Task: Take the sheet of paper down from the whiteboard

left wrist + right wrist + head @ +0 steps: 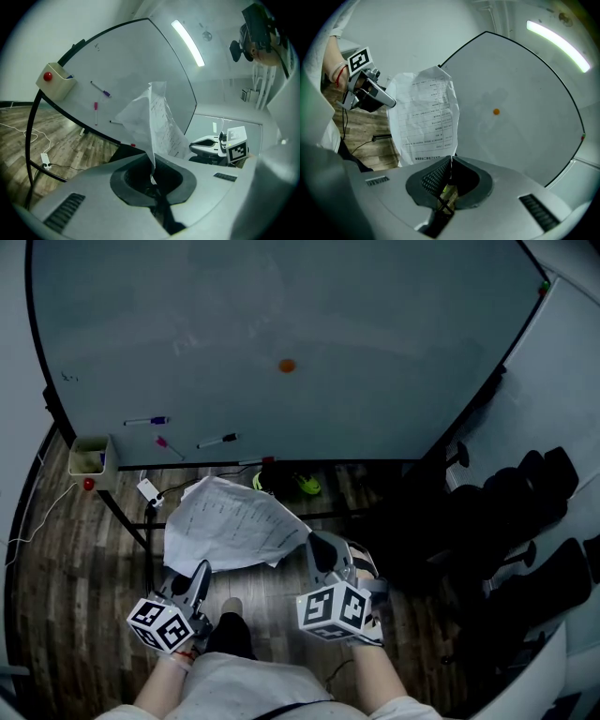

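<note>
Paper off the board, pinched at two edges.

The left claw (199, 576) and right claw (320, 546) are each closed tight on an edge of the sheet of paper (230, 526). It is thin, white and printed in rows, and it hangs creased and buckled between them. Beyond both claws stands the whiteboard (281, 315), smooth and glossy in a black frame. A small round orange magnet (287, 365) and slim markers (217, 440) sit on its face. Under the claws is a floor (66, 559) of matte, grainy wood planks.

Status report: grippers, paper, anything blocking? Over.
Left gripper and right gripper shut on sheet of paper. Sheet off whiteboard, held between them. Nothing blocking.
</note>
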